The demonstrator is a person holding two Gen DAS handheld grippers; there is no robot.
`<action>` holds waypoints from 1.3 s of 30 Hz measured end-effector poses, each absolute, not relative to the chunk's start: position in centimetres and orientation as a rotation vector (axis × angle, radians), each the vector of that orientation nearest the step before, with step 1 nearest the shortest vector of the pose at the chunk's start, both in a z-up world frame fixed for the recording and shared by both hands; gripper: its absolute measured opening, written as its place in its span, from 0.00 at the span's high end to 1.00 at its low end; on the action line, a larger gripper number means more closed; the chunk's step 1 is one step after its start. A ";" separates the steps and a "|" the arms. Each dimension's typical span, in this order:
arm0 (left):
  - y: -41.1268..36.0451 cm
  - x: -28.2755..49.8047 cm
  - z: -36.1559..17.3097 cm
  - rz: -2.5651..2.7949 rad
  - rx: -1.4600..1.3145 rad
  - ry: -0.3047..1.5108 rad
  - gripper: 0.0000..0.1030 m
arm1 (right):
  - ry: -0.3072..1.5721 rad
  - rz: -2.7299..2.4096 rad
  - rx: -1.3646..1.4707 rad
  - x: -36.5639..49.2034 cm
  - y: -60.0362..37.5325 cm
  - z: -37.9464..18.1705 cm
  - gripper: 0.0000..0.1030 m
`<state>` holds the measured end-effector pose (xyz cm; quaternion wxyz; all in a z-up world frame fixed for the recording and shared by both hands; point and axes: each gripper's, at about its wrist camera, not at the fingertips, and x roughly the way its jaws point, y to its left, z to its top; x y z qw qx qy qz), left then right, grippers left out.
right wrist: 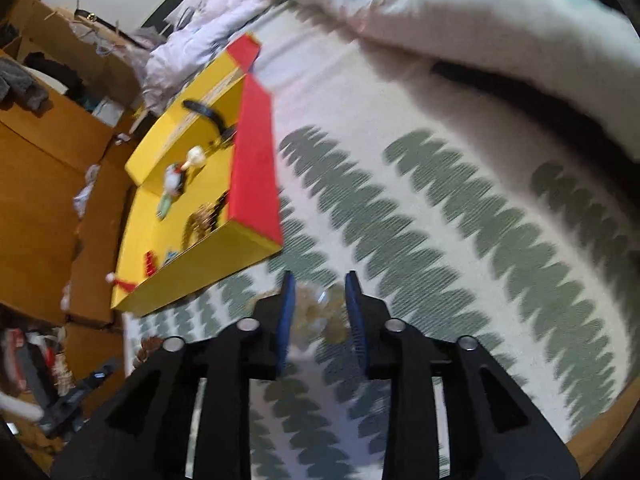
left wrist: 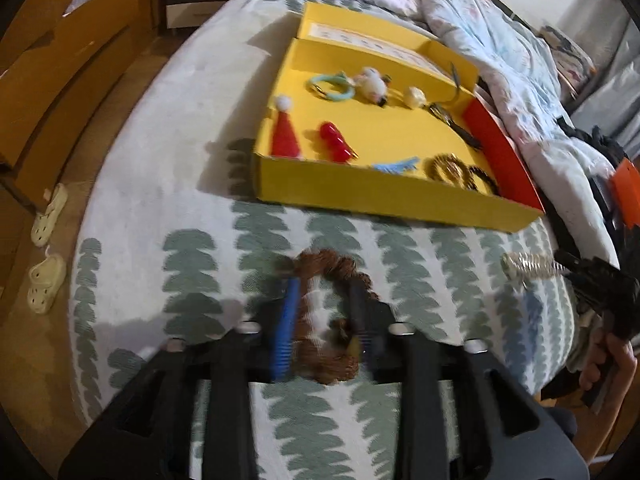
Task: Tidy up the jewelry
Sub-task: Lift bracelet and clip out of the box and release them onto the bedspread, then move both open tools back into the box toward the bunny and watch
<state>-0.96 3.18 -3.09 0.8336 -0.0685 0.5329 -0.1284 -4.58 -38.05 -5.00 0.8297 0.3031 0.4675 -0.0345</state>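
Between the parted fingers of the left gripper (left wrist: pixel 324 320), on the bed's leaf-patterned cover (left wrist: pixel 192 256), lies a brown spiral hair tie (left wrist: pixel 332 276), not pinched; it looks light, springy and soft, best taken across one strand of its loop. The right gripper (right wrist: pixel 320 312) likewise stands open around a blurred, clear-gold coil (right wrist: pixel 320 312), just short of the yellow box (left wrist: pixel 380 196).

Your count on the bed: one box, two loose hair ties

In the yellow box (left wrist: pixel 360 196) you have one red hat (left wrist: pixel 285 136), one red clip (left wrist: pixel 336 142), one blue clip (left wrist: pixel 396 166), two dark coiled ties (left wrist: pixel 460 172); outside it, one brown scrunchie (left wrist: pixel 332 268), one clear coiled tie (left wrist: pixel 528 266), and two shoes (left wrist: pixel 46 248) on the floor.
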 end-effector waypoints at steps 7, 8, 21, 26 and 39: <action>4.8 0.1 -0.2 -0.270 -0.187 1.045 0.41 | 0.824 -0.124 0.517 -4.5 -37.1 -0.9 0.34; 4.7 0.3 0.3 -0.282 -0.191 1.035 0.38 | 0.805 -0.111 0.509 -4.3 -36.8 -0.3 0.34; -2.7 8.5 2.5 -0.366 -0.137 1.042 0.28 | 0.801 0.138 0.446 8.3 -29.1 3.2 0.17; -3.5 12.8 1.1 -0.349 -0.159 1.098 0.26 | 0.902 0.132 0.457 13.8 -28.0 1.2 0.17; -4.3 19.8 -4.3 -0.293 -0.188 1.236 0.25 | 1.032 0.030 0.398 20.9 -28.0 -3.3 0.17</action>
